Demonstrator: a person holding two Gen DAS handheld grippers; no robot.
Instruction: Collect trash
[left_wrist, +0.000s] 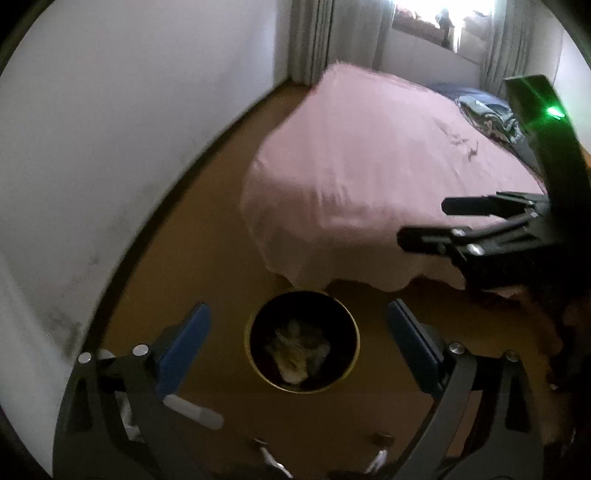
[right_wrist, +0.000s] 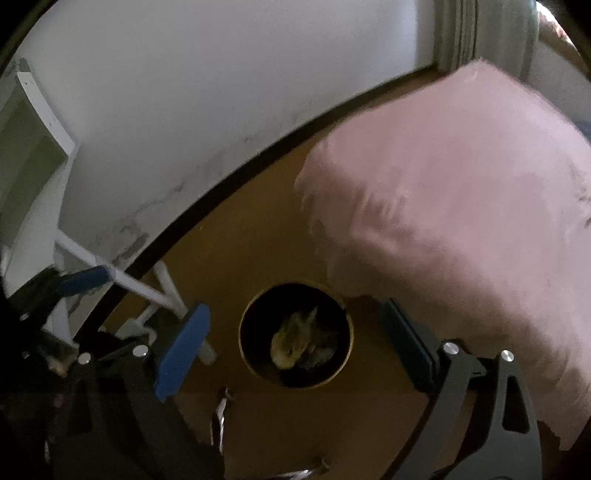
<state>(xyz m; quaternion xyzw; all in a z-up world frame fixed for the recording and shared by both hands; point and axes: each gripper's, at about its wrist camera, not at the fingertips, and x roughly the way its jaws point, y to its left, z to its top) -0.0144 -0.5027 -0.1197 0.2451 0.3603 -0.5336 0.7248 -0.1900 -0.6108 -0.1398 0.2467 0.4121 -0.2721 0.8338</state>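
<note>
A round dark bin (left_wrist: 246, 339) with a yellowish rim stands on the brown floor by the corner of the bed. Crumpled pale trash (left_wrist: 299, 350) lies inside it. My left gripper (left_wrist: 298, 306) hangs above the bin, blue pads spread wide, nothing between them. My right gripper (left_wrist: 424, 220) shows at the right edge over the bed cover. In the right wrist view the same bin (right_wrist: 241, 339) and its trash (right_wrist: 291, 343) sit below my right gripper (right_wrist: 293, 306), which is open and empty. A blue finger (right_wrist: 85, 280) of the left gripper shows at the left.
A pink bed cover (left_wrist: 351, 166) hangs to the floor right behind the bin. A white wall runs along the left. White frame legs (right_wrist: 147, 291) stand left of the bin. Small scraps (left_wrist: 382, 439) and a shiny wrapper (right_wrist: 221, 406) lie on the near floor.
</note>
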